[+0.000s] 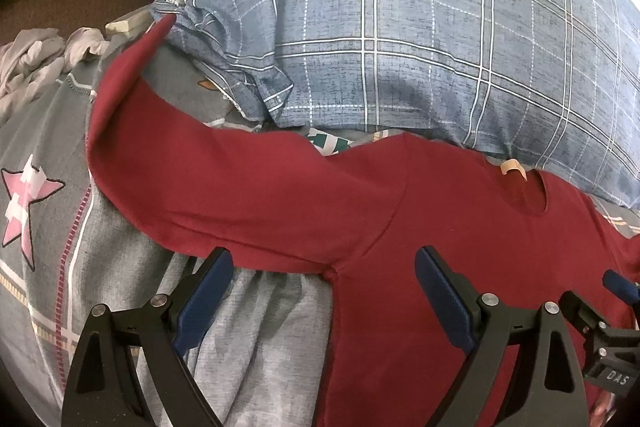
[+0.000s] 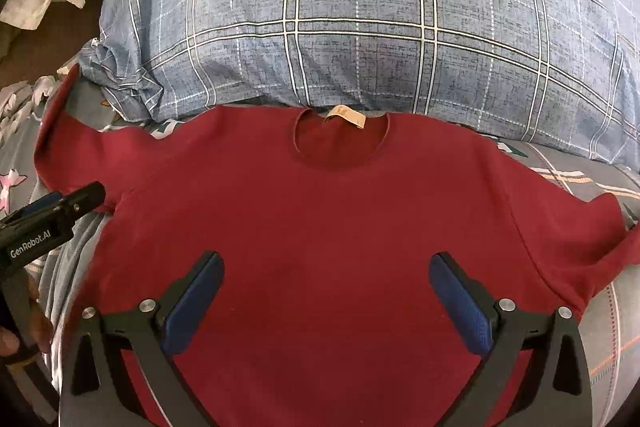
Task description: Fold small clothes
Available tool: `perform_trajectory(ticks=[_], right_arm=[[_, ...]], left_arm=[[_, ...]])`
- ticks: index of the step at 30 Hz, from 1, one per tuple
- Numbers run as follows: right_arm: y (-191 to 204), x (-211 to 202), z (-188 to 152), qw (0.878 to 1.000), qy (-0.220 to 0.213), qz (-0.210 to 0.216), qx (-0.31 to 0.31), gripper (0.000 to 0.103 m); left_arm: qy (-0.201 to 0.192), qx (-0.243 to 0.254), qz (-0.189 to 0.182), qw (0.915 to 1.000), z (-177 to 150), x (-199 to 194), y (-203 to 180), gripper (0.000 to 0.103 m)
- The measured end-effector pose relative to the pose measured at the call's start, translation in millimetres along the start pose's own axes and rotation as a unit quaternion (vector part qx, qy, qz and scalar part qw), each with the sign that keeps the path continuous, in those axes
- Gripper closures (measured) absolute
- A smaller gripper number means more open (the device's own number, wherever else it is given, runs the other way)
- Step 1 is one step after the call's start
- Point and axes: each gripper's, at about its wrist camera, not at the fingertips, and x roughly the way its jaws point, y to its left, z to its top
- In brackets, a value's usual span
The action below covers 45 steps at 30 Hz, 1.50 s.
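Hovering over red shirt (image 2: 328,227) on bed (image 1: 48,155), left gripper (image 1: 324,291) and right gripper (image 2: 326,301) both gaping apart, gripping nothing; sleeve (image 1: 224,195) is lying near pillow (image 2: 360,27), risking snagging.

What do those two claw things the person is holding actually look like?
Each gripper, left and right, is a matte black frame with triangular cutouts, silver round pivot pins and two fingers faced with textured blue pads. White lettering on the left one's side reads GenRobot.AI.
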Motion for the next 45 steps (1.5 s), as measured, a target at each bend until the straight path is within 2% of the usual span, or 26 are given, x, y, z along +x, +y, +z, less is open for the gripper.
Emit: perform_trajectory(ticks=[9,34,39,45], right_arm=[[0.5,3.9,0.0,1.0,0.004,0.0,0.0,0.0],[2.5,7.9,-1.1,1.0,0.009,-0.001,-0.001,0.0],[11.3,14.1,3.0,0.999,0.027,0.033,0.006,0.002],[48.0,18.7,35.2,0.993,0.035,0.108,-0.017,0.007]], left_arm=[[0.004,-0.014,0.001,0.9999,2.1,2.1,7.2,0.01],[0.009,-0.015,0.001,0.9999,5.8,2.5,11.0,0.01],[0.012,-0.048,0.041,0.9979,10.2,-0.4,39.4,0.01],[0.022,-0.117,0.065,0.9908,12.2,-0.1,72.7,0.01]])
